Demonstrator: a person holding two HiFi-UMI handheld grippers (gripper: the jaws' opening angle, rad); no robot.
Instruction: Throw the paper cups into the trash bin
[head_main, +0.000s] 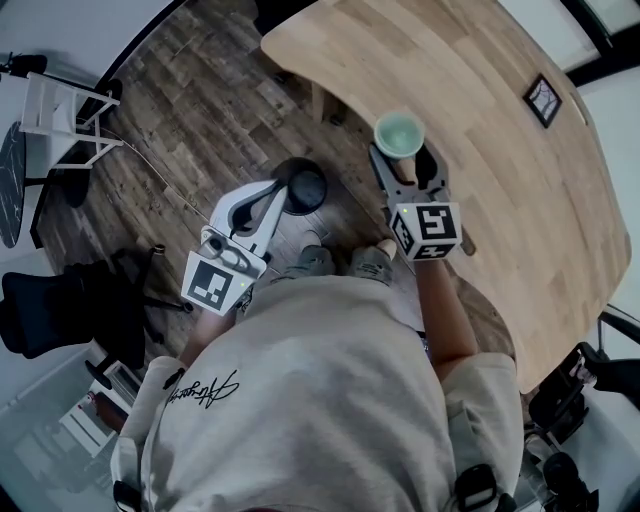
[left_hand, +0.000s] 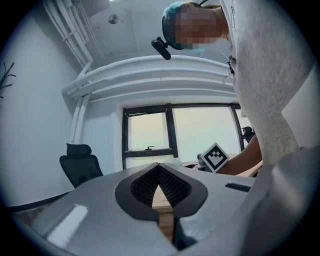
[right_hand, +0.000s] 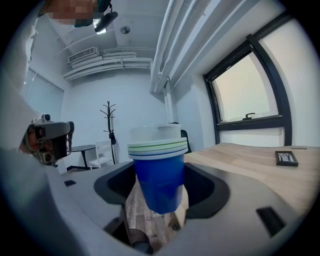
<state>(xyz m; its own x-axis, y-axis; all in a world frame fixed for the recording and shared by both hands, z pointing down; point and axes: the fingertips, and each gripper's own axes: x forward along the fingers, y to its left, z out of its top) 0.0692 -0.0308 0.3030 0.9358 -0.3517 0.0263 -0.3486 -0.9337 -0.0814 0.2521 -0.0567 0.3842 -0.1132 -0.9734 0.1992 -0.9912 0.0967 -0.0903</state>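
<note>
A stack of paper cups (head_main: 399, 134), blue on the outside with pale rims, sits upright between the jaws of my right gripper (head_main: 403, 160), which is shut on it at the near edge of the wooden table (head_main: 480, 120). The right gripper view shows the blue cup stack (right_hand: 159, 170) clamped at its lower half by the right gripper (right_hand: 160, 192). A black round trash bin (head_main: 305, 188) stands on the floor just left of the table. My left gripper (head_main: 283, 194) hovers beside the bin, and the left gripper (left_hand: 159, 167) is shut with nothing in it.
A small framed picture (head_main: 543, 100) lies far out on the table. On the wood floor, a white stool (head_main: 55, 120) stands at the left and a black office chair (head_main: 60, 310) nearer me. The person's feet (head_main: 340, 262) are between bin and table.
</note>
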